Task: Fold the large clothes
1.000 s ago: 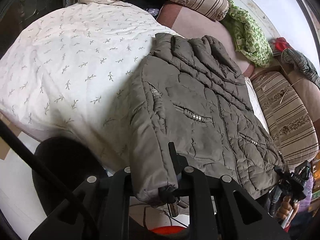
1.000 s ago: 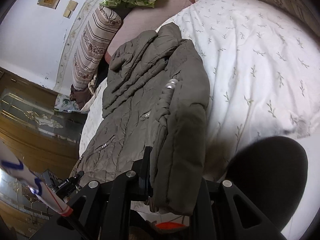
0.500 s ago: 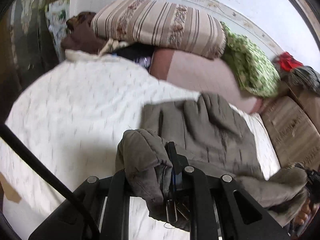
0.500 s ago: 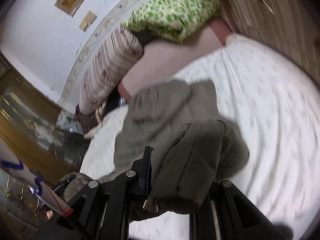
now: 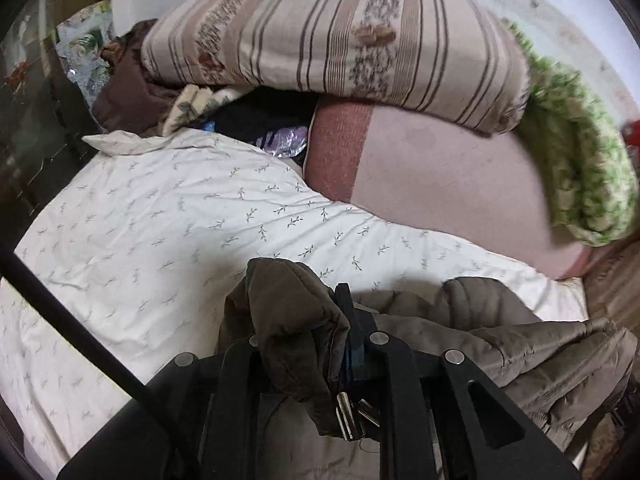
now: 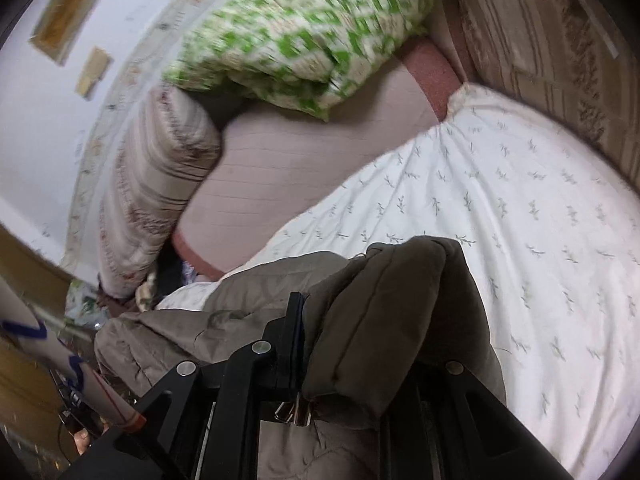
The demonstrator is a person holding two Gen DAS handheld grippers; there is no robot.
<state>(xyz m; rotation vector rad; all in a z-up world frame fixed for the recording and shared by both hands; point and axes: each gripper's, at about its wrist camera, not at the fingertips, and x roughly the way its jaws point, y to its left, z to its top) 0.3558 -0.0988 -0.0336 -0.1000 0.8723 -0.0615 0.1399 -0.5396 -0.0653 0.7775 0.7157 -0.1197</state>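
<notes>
The olive padded jacket [image 5: 500, 344] lies bunched on the white sprigged sheet [image 5: 168, 232], on the side of the sheet away from the striped bolster [image 5: 328, 36] that heads the bed, with its two lower corners lifted off the sheet toward that bolster. The left gripper [image 5: 340, 344] is clamped tight on one thick corner of the hem, the quilted cloth bulging up and over its fingers, and the right gripper [image 6: 316, 344] is likewise closed on the other corner, a fat roll of padding spilling over its outer finger. Between the two grips the jacket sags in a loose band, nearer the viewer than the bolster, so it reads as soft and limp rather than stiff, though the wadding makes it bulky and probably a fair weight for cloth. The shell looks smooth and a little slick, so a shallow pinch could creep off; the rolled hem edge, where several layers stack, seems the safest place to hold. Small metal pulls [image 5: 352, 416] dangle beneath the left jaws, and similar ones hang under the right, which may snag. Laying the hem down short of the bolster likely needs both corners kept level so the fold lands square.
</notes>
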